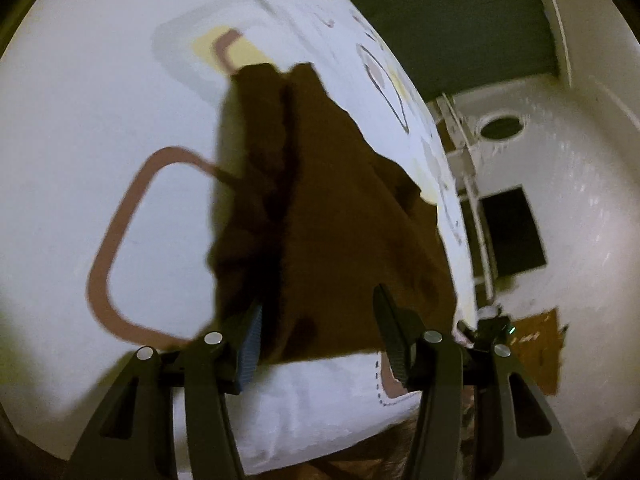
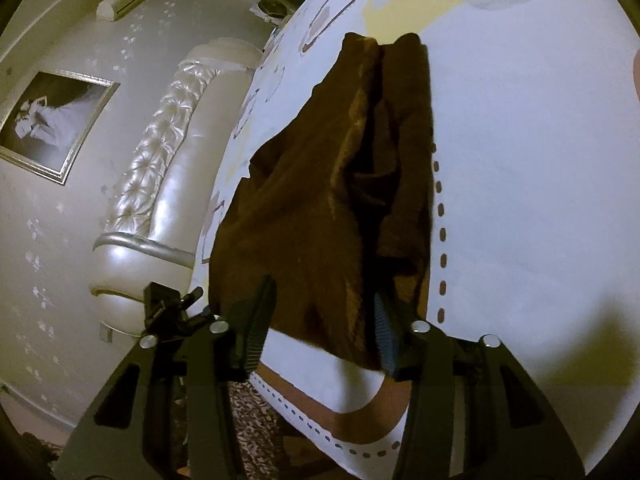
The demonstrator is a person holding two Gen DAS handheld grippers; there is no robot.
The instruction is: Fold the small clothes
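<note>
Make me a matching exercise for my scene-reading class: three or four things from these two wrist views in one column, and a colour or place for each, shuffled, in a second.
Things:
1. garment
2. bedsheet
3. headboard
4. framed picture

Descriptions:
a. hangs on the wall
b. pearly, tufted, at the edge of the bed
c. brown, lying on the bed in front of both hand-held grippers
d. white with rounded pinkish outlines

Pairs: 1-c, 2-d, 3-b, 4-a

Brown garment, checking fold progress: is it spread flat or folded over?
Folded over: the brown garment lies doubled lengthwise on the bed sheet, a dark crease down its middle.
</note>
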